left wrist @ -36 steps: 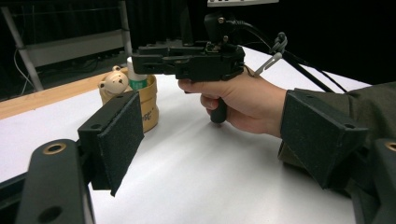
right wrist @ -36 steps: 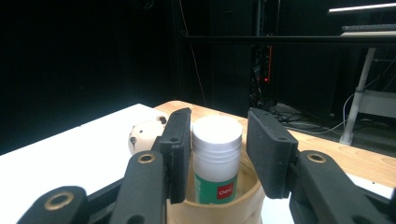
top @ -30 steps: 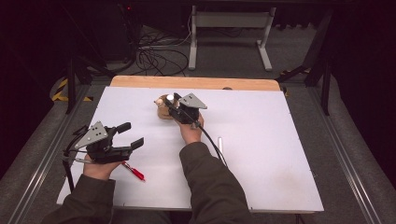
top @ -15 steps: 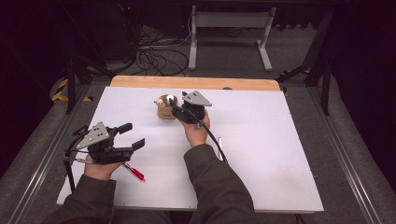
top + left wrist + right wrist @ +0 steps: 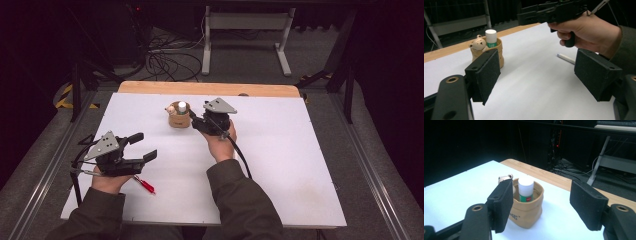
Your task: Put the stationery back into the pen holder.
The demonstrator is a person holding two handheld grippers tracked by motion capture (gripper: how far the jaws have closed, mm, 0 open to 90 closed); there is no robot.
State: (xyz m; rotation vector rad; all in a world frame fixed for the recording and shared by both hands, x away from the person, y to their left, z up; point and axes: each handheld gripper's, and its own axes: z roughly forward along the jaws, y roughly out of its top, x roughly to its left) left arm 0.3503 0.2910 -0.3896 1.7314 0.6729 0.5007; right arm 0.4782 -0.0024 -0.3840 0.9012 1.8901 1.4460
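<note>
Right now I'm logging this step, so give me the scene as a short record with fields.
cup: tan bear cup upright on the white table, near its far edge
in cup: white-capped glue stick, upright
right gripper: beside the cup, jaws just opened, nothing between them
left gripper: open, empty, over the near left of the table
red pen: flat by the left hand
white pen: flat on the table

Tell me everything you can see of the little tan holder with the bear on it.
The tan holder is a small, squat, open-topped cup, matte tan like wood or moulded resin, with a bear figure on its outer wall. It stands upright on the white table near the far wooden edge. Inside stands a white-capped, green-labelled tube, upright, rising above the rim. Faint lettering marks its lower side. Nothing grips it; the right hand-held gripper is just beside it, jaws open.
</note>
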